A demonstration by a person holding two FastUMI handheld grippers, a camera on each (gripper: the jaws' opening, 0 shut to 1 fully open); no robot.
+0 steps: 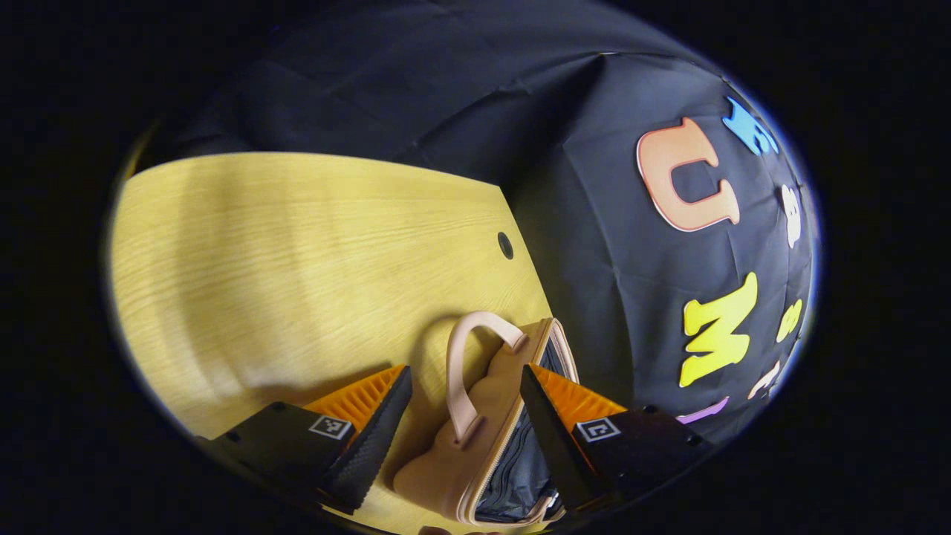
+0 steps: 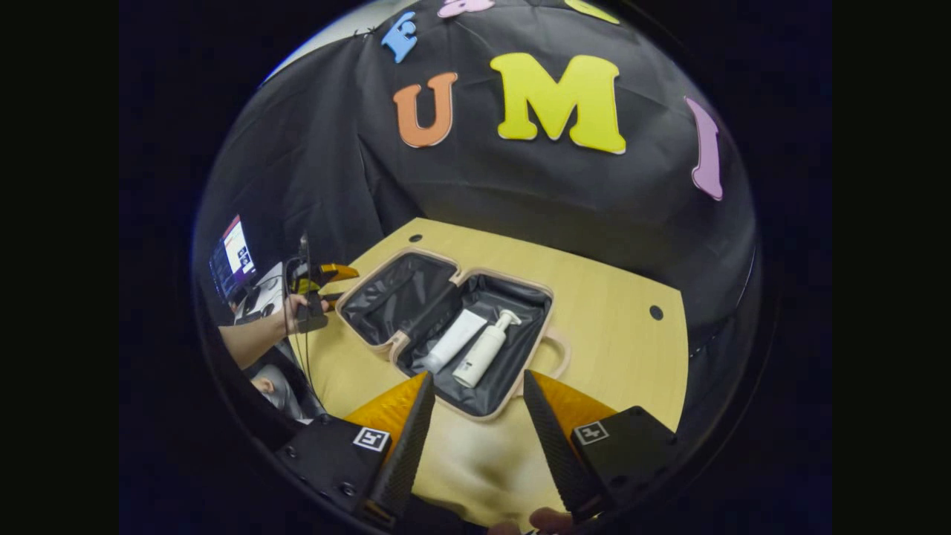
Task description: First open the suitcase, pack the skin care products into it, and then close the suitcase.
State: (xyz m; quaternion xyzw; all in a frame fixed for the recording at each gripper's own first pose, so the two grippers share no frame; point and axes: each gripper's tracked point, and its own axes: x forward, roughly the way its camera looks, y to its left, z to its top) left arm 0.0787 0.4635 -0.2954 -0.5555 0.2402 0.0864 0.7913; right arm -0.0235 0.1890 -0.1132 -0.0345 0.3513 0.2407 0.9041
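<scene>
A pink suitcase (image 2: pixel 494 276) lies open on the wooden table (image 2: pixel 617 349), both halves showing dark lining. In its right half a white tube (image 2: pixel 453 340) and a white pump bottle (image 2: pixel 483 353) lie side by side. My right gripper (image 2: pixel 477 379) hangs open above the case's near rim, holding nothing. My left gripper (image 2: pixel 327 275) sits by the left half's outer edge, in a person's hand (image 2: pixel 293 305). In the left gripper view the pink shell (image 1: pixel 446 461) and its handle (image 1: pixel 457 371) lie between the open fingers of my left gripper (image 1: pixel 464 371).
A monitor (image 2: pixel 234 256) and cables stand off the table's left end. The table (image 1: pixel 297 253) has small round holes near its corners. Black cloth walls close in behind and to the sides. A fingertip shows at the bottom edge of the right gripper view.
</scene>
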